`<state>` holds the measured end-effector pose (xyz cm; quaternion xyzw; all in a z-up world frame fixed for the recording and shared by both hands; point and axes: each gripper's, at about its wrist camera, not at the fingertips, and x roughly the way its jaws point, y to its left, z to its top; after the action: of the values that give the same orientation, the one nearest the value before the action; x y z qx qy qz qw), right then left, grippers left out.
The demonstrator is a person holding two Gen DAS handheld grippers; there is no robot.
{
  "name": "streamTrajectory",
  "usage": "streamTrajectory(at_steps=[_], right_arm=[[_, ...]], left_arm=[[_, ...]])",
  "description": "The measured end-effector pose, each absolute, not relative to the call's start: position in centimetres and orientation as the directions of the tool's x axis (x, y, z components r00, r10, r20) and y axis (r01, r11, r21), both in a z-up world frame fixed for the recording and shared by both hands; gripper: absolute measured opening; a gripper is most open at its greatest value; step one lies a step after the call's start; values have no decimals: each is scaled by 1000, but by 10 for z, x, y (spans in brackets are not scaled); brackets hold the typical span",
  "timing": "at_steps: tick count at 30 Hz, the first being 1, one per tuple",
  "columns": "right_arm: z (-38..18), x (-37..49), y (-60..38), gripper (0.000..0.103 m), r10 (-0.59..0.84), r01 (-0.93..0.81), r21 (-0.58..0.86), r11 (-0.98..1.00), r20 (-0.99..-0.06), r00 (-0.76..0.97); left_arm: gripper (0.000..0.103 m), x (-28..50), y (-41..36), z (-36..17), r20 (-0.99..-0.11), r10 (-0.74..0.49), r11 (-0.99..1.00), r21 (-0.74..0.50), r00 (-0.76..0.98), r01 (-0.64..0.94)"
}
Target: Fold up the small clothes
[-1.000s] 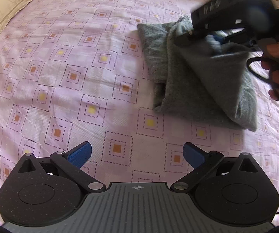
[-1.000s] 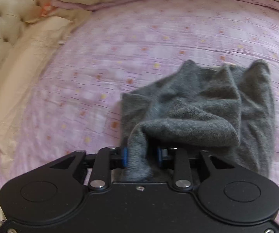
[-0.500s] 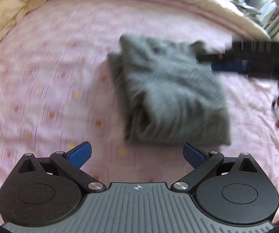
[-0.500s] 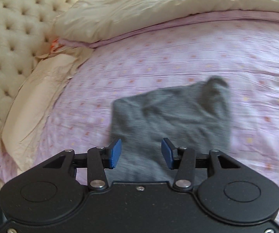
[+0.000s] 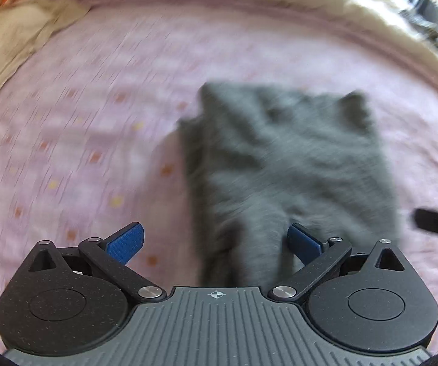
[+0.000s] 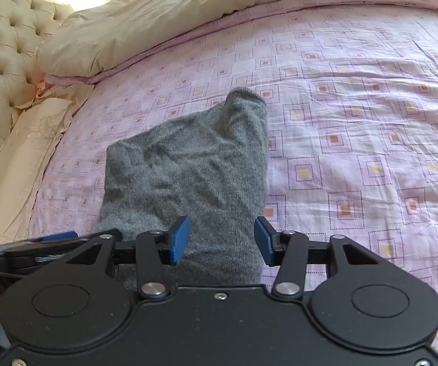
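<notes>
A pink patterned bed (image 6: 356,128) fills both views, with cream pillows (image 6: 164,24) along its far side and a tufted headboard (image 6: 2,48) seen at left in the right wrist view. A grey garment (image 6: 188,170) lies folded on the sheet, its long axis running away from both cameras, with one raised cuff-like corner at the far end. The right gripper (image 6: 221,241) is spread, nothing pinched, and the near edge of the garment is seen between its pads. The left gripper (image 5: 216,241) is spread wider and sits toward the garment's left near corner. Both are judged about equally near. The left wrist view is motion-blurred, so fold lines cannot be read there. The near hem is cut off by both gripper bodies; contact with the cloth cannot be determined.
</notes>
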<state>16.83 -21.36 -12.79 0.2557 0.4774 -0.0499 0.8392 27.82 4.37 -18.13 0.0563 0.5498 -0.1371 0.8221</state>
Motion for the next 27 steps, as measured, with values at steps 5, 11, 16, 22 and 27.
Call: streamTrajectory(at_steps=[5, 11, 16, 22, 27], right_arm=[[-129, 175, -212, 58, 171, 287, 367, 885, -829, 533], [-124, 204, -210, 59, 197, 178, 348, 920, -807, 557], [-140, 249, -210, 62, 243, 109, 354, 929, -805, 541], [-187, 304, -215, 65, 254, 162, 357, 920, -858, 446], [-191, 327, -213, 74, 240, 127, 332, 935, -853, 464]], left_arm=[[103, 280, 72, -209, -947, -163, 970, -103, 276, 220], [103, 274, 82, -215, -949, -163, 972, -107, 272, 211], [103, 274, 82, -217, -950, -159, 971, -101, 269, 214], [103, 273, 83, -217, -949, -164, 971, -107, 270, 215], [103, 276, 83, -214, -948, -184, 970, -131, 260, 207]])
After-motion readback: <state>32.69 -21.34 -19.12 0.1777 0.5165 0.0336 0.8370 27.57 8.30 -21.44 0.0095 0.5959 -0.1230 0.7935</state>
